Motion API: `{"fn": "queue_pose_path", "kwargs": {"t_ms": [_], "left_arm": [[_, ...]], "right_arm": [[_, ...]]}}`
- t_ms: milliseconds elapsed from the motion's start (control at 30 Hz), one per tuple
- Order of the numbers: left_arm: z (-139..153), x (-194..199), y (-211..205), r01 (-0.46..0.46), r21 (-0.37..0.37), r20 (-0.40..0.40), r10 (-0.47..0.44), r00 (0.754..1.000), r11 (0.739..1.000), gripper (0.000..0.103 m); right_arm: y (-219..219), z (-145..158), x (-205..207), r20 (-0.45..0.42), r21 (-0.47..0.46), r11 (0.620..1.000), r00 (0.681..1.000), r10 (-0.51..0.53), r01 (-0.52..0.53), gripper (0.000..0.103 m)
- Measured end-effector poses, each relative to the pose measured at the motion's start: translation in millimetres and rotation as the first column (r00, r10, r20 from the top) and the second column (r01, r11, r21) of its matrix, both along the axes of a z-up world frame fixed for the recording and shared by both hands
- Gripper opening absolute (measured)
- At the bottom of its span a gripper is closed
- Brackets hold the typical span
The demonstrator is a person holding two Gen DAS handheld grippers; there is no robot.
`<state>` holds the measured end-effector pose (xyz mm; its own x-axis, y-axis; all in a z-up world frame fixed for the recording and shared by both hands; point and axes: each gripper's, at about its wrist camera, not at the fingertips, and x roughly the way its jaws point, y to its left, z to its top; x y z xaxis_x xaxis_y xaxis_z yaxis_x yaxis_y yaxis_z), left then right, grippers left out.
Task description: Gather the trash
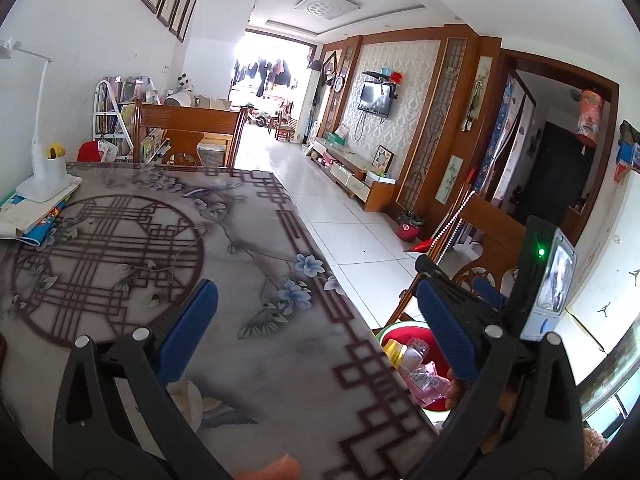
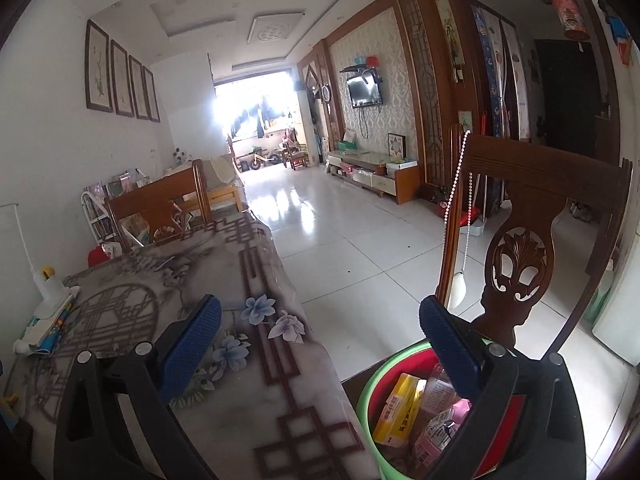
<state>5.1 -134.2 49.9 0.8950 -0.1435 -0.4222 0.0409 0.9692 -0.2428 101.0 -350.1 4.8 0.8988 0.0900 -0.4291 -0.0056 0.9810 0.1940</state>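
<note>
A red basin with a green rim [image 2: 366, 396] stands on a chair seat by the table's right edge. It holds trash: a yellow box [image 2: 400, 408], a clear plastic bottle [image 2: 434, 392] and a pink packet [image 2: 436, 428]. It also shows in the left wrist view [image 1: 400, 330], with the bottle [image 1: 416, 364] and the pink packet [image 1: 434, 390]. My left gripper [image 1: 316, 316] is open and empty above the table. My right gripper [image 2: 320, 332] is open and empty, its right finger above the basin. The right gripper's body [image 1: 532, 280] shows in the left wrist view.
The table [image 1: 248, 280] has a patterned cloth. A white desk lamp [image 1: 44, 168] on books stands at its far left. A wooden chair [image 2: 520, 264] with a hanging bead cord stands behind the basin. Another chair [image 1: 188, 132] is at the far end. White tiled floor [image 2: 340, 232] lies to the right.
</note>
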Motion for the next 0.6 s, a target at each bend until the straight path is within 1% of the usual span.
{"fn": "queue_pose_path", "kwargs": {"t_ms": [167, 400, 500, 600], "left_arm": [[-3, 1, -1, 0.006, 0.005, -0.014, -0.006, 1.0, 1.0, 0.098], [-8, 2, -7, -0.022, 0.047, -0.031, 0.023, 0.999, 0.999, 0.098], [-9, 3, -5, -0.032, 0.041, -0.038, 0.033, 0.999, 0.999, 0.098], [-9, 1, -4, -0.019, 0.014, -0.028, 0.019, 0.999, 1.0, 0.098]], "right_arm": [[-1, -5, 0, -0.016, 0.001, 1.0, 1.0, 0.009, -0.009, 0.095], [0, -8, 2, -0.029, -0.012, 1.0, 0.999, 0.019, -0.019, 0.095], [1, -9, 2, -0.034, -0.022, 1.0, 0.999, 0.02, -0.021, 0.095], [1, -11, 3, -0.043, -0.029, 0.999, 0.999, 0.022, -0.023, 0.095]]}}
